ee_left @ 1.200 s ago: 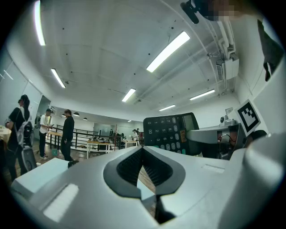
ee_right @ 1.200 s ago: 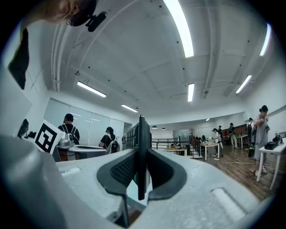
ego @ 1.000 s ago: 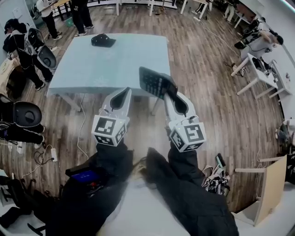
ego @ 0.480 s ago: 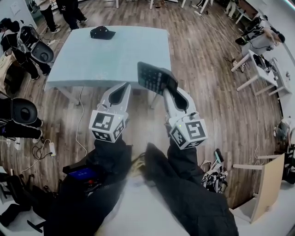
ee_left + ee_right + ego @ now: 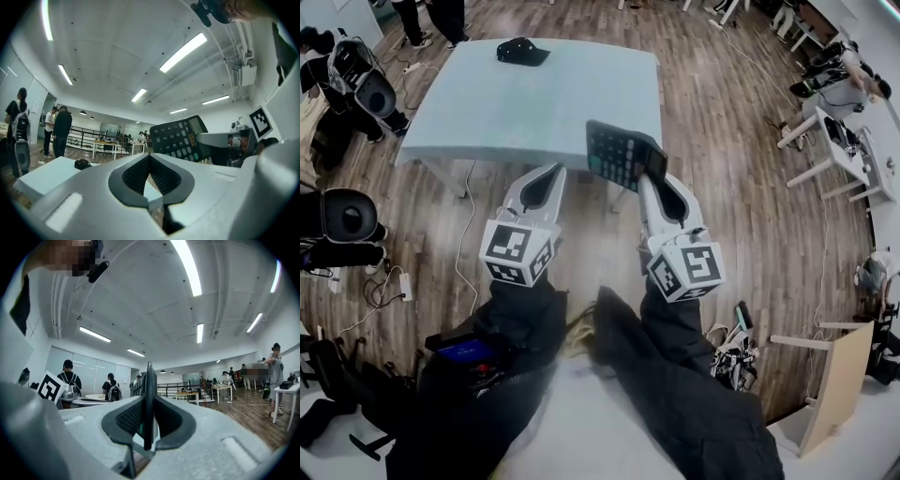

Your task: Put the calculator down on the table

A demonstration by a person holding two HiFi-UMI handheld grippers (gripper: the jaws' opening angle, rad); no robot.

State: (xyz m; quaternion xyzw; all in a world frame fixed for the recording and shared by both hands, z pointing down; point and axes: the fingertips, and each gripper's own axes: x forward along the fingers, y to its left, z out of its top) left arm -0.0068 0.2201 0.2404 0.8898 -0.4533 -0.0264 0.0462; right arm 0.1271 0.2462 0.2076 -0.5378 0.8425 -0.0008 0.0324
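Both jaws of the right gripper (image 5: 652, 180) clamp one end of the black calculator (image 5: 619, 155), held in the air near the front edge of the pale blue table (image 5: 525, 108). Beside it, the left gripper (image 5: 551, 174) is closed and empty.

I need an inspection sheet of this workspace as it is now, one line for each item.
Surface: light blue table.
Job's things: calculator in the air, clamped in the right gripper, not yet on the table.
Clutter: black cap at the table's far end.
Grippers: right gripper shut on the calculator; left gripper shut, empty.
Cables: white cable trailing from the table onto the floor.
Surroundings: wooden floor, black chair, people standing, other desks.
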